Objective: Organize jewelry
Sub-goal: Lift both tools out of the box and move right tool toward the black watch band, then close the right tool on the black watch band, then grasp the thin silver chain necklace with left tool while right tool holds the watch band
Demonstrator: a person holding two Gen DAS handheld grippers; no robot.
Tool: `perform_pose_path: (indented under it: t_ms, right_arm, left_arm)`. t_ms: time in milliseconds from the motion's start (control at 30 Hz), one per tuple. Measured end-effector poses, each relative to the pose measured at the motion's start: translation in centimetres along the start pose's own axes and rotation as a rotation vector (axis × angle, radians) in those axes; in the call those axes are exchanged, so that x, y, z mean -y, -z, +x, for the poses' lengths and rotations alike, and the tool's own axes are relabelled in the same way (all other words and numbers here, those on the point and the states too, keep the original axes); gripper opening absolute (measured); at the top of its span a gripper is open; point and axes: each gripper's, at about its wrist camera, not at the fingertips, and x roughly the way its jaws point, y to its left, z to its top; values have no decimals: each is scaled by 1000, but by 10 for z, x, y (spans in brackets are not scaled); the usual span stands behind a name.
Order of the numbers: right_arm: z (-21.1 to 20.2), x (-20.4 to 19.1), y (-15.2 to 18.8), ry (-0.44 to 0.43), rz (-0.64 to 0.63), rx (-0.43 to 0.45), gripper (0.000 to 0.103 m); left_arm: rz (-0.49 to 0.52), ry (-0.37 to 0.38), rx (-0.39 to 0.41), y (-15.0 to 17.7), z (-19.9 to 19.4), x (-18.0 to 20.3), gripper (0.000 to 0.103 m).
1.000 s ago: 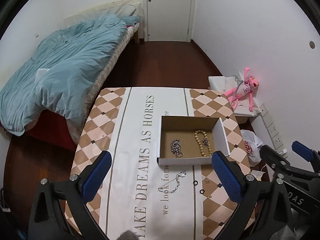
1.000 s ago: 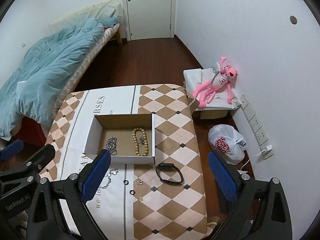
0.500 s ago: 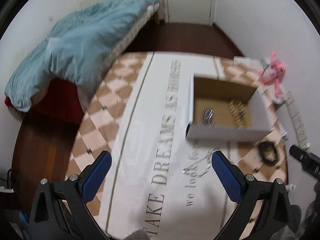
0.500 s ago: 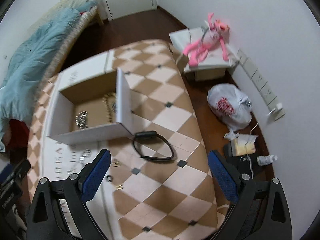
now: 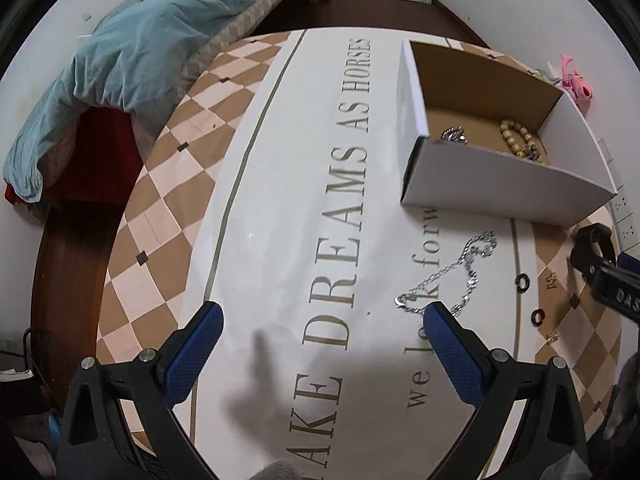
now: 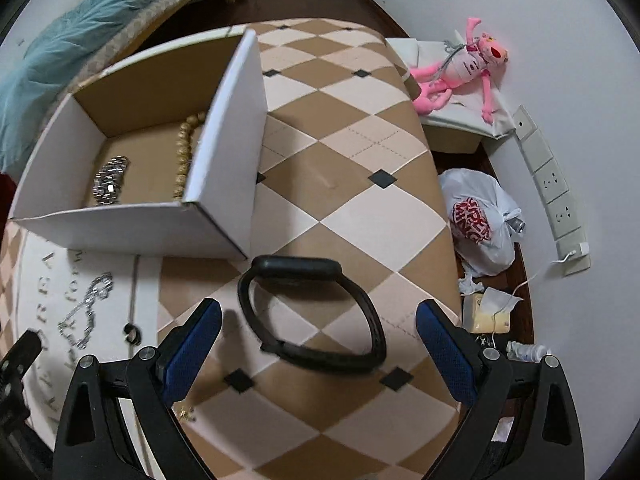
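Lying loose on the white strip of the tablecloth (image 5: 280, 200), near the front wall of the cardboard box (image 5: 500, 184): a silver chain (image 5: 452, 280), not yet sorted. Hovering low over the cloth with jaws spread wide and nothing between them, the left gripper (image 5: 320, 344), its right fingertip (image 5: 440, 320) sitting just beside the chain's near end, probably lining up for a pick. Waiting further right on the cloth, two small black rings (image 5: 522, 281) and a tiny gold piece. Resting already inside the box, a silver bracelet (image 6: 110, 180) and a wooden bead strand (image 6: 186, 152), so sorting looking partly done. Lying just in front of the box's corner, a black band (image 6: 312, 316), with the right gripper (image 6: 318, 344) held wide apart and empty around its near edge, seemingly set to close on it.
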Motion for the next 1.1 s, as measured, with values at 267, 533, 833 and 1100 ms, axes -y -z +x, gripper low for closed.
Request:
perform_pose_path:
  t_ms: [267,533,833,1100]
  right_arm:
    - [-11,-2,5,-51,10,42,63]
    - [-36,-2,42,-123,53,51,62]
    - [-30,18,57,-137,159,22,62]
    - [-28,26,54,-138,203,15,62]
  left_arm:
    - [25,32,-25,12,5,-1,102]
    - [48,125,-49,19,11,18,102]
    - [143,198,-29,-8,20,60,97]
    - [231,201,4,-9,15,72,27]
